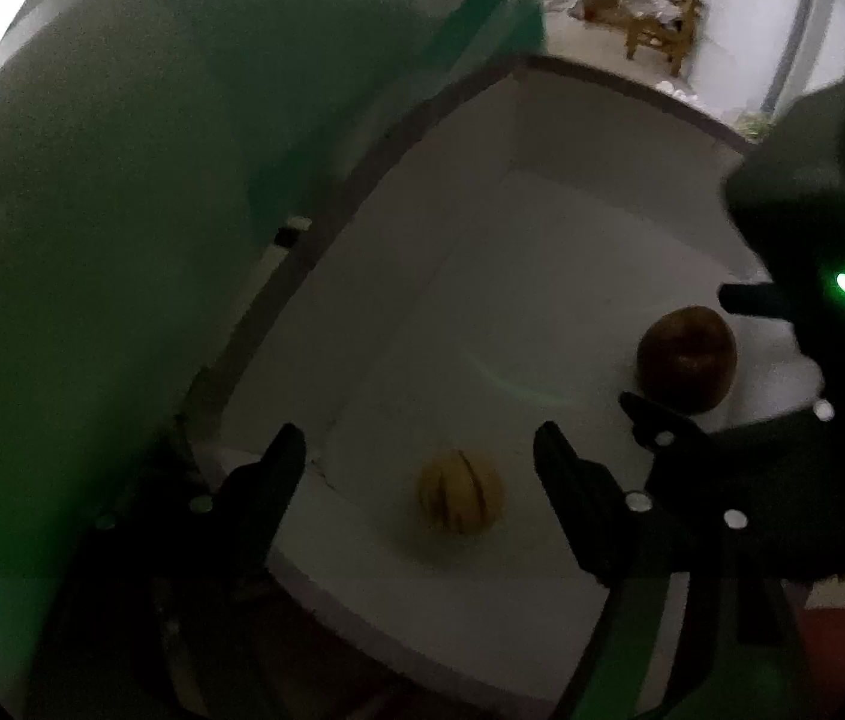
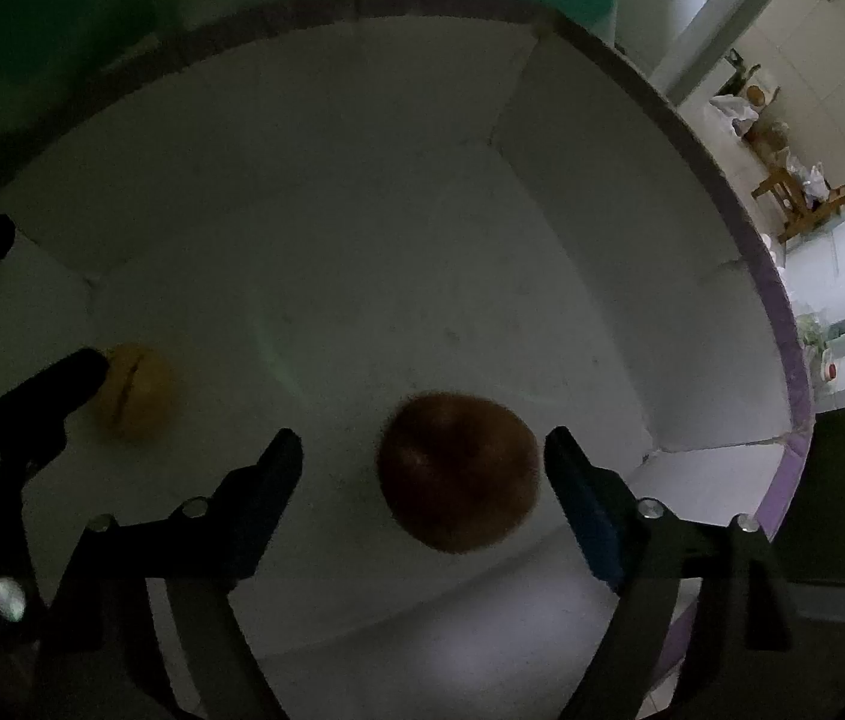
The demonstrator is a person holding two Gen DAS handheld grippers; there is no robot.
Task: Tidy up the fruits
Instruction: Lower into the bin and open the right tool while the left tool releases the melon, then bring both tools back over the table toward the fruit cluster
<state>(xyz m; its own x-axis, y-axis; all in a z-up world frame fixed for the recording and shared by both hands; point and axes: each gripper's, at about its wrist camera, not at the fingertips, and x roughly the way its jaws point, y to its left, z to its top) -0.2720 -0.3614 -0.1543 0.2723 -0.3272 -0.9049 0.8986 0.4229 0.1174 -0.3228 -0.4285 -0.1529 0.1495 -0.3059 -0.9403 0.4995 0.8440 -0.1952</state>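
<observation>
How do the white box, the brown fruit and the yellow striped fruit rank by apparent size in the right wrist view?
1. White box, by far.
2. Brown fruit.
3. Yellow striped fruit, though it lies farther from the camera and is partly hidden, so the gap is unsure.

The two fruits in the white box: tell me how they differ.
The yellow striped fruit is pale yellow with dark lengthwise stripes; the brown fruit is a plain dark reddish brown. The yellow striped fruit looks smaller than the brown fruit. The yellow striped fruit lies between the open fingers of the left tool, the brown fruit between those of the right tool. Both are roundish, rest on the floor of the white box, and neither is gripped.
</observation>
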